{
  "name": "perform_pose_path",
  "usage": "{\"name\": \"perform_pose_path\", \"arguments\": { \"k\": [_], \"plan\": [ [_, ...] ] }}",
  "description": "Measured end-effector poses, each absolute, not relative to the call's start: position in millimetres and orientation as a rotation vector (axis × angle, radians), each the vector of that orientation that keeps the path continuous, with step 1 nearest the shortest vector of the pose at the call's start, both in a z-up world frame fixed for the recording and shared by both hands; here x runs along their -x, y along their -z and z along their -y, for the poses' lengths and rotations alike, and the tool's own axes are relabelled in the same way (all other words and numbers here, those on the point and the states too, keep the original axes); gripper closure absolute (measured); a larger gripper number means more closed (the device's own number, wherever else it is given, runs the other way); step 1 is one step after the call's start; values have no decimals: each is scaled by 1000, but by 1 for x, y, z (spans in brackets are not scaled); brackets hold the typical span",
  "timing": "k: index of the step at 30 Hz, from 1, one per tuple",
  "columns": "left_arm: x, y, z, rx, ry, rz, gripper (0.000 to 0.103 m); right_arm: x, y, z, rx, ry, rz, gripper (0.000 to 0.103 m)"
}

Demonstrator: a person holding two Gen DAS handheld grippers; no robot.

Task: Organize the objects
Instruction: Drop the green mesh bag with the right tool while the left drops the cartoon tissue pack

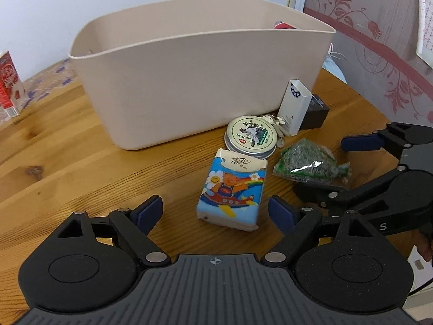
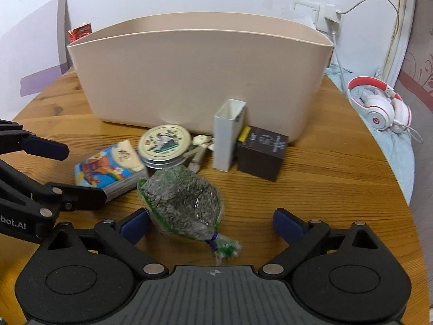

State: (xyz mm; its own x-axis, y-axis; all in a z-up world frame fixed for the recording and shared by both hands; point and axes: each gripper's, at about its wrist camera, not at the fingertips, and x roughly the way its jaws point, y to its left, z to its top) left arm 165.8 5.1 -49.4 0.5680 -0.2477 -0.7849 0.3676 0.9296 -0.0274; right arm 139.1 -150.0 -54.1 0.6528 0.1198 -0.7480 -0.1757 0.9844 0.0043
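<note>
- Clear plastic bag of dark green flakes [image 2: 184,203] lies on the wooden table, between my right gripper's [image 2: 213,223] spread fingers.
- I'd centre, then pinch its body gently.
- Left gripper [image 1: 215,211] gapes, empty, near the cartoon tissue pack [image 1: 232,187]; beige bin [image 1: 189,81] sits behind.

Right gripper [image 2: 212,223] jaws wide apart, green bag [image 2: 181,203] lying between them, touching left pad. Left gripper [image 2: 73,173] enters from left, jaws apart, tissue pack [image 2: 108,168] between them. Tin [image 2: 164,144] just behind bag, leaning on pack. White box [image 2: 228,135] upright, black box [image 2: 262,153] beside it. Beige bin [image 2: 200,81] behind, on wooden table [image 2: 338,189]. Headphones [image 2: 379,107] at right.
</note>
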Motion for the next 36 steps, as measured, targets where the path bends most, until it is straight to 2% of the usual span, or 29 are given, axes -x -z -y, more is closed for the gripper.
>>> {"name": "perform_pose_path", "arguments": {
  "k": [2,3,5,6,7,8,9,10,14,22,36],
  "plan": [
    [-172,52,-5,-130,365,-904,17,-140,54,151,73,-165,-836,10],
    [-175,54,-5,-127,364,-908,20,-141,53,152,73,-168,-835,11],
    [-177,56,-1,-151,371,-893,26,-142,52,153,73,-172,-834,23],
    [-177,56,2,-175,374,-886,33,-143,51,153,70,-182,-834,28],
    [-177,55,4,-190,379,-877,45,-143,50,153,69,-191,-833,36],
    [-177,54,4,-181,389,-876,51,-143,48,152,73,-200,-831,46],
    [-177,52,4,-177,390,-877,57,-143,47,151,78,-208,-829,51],
    [-177,51,3,-174,390,-882,57,-143,46,149,81,-217,-827,59],
    [-175,49,3,-182,396,-892,57,-140,45,142,99,-250,-830,64],
    [-149,23,-3,-167,328,-816,57,-119,33,141,96,-269,-799,66],
    [-143,-72,-19,-99,180,-556,57,-114,-55,177,36,-185,-539,66]
  ]
}}
